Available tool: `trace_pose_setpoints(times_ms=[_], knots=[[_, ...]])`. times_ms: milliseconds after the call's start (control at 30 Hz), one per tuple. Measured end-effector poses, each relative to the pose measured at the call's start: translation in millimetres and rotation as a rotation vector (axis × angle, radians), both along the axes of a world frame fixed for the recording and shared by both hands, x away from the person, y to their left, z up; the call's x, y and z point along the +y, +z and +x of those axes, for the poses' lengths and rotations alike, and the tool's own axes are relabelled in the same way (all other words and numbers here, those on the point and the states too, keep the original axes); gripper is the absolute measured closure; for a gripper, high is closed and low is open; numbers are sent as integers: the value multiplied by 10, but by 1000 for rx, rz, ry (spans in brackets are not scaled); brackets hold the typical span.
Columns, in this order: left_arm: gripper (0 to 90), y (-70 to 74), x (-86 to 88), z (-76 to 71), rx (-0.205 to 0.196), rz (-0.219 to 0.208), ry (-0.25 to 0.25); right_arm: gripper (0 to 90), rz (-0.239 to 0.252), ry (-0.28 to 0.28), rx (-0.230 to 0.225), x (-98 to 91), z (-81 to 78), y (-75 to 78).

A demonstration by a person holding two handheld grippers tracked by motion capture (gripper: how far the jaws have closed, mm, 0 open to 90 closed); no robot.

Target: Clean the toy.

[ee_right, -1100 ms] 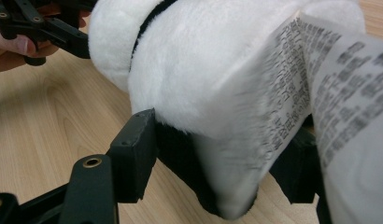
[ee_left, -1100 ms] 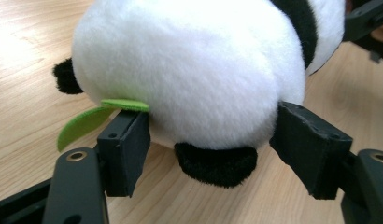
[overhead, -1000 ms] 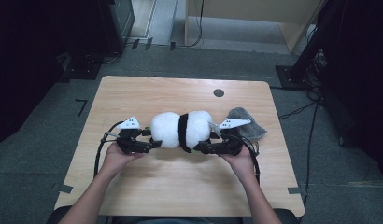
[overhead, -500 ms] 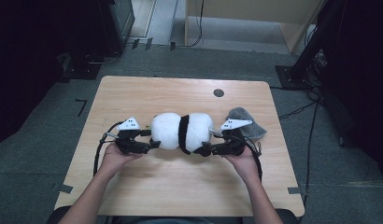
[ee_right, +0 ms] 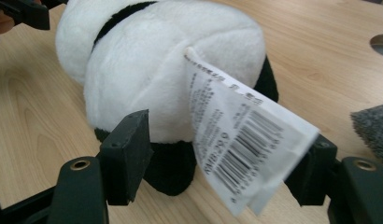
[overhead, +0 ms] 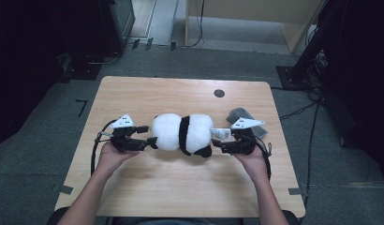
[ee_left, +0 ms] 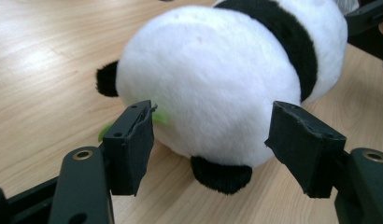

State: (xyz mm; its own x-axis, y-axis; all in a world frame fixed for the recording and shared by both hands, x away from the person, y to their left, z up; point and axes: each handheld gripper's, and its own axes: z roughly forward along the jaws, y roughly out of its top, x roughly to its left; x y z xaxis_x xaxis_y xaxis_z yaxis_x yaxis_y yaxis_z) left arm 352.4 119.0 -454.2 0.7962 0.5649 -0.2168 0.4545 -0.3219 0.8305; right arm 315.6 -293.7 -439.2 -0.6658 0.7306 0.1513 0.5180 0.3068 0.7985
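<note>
- Toy panda (overhead: 183,134) lies mid-table (overhead: 180,187); bare wood all round
- Left gripper (ee_left: 210,140) spread, not pressing it
- Right gripper (ee_right: 217,158), jaws just widened, spread; tag (ee_right: 236,140) hides one pad

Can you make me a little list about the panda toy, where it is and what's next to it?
toy: panda plush, white with a black band
place: lying on the wooden table
left hand-held gripper: jaws open at one end of the toy
right hand-held gripper: jaws open at the other end
label: white tag with a barcode
nearby: grey cloth
</note>
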Motion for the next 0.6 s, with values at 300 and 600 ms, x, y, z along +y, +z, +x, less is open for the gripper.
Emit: trace_pose_setpoints(times_ms=[300,600], knots=[[312,75,-68,56,-19,-5,-15,327,-8,-36,-6,-145,-50,19],[310,84,-181,126,-26,-14,-25,328,1,-114,-17,-418,-120,26]])
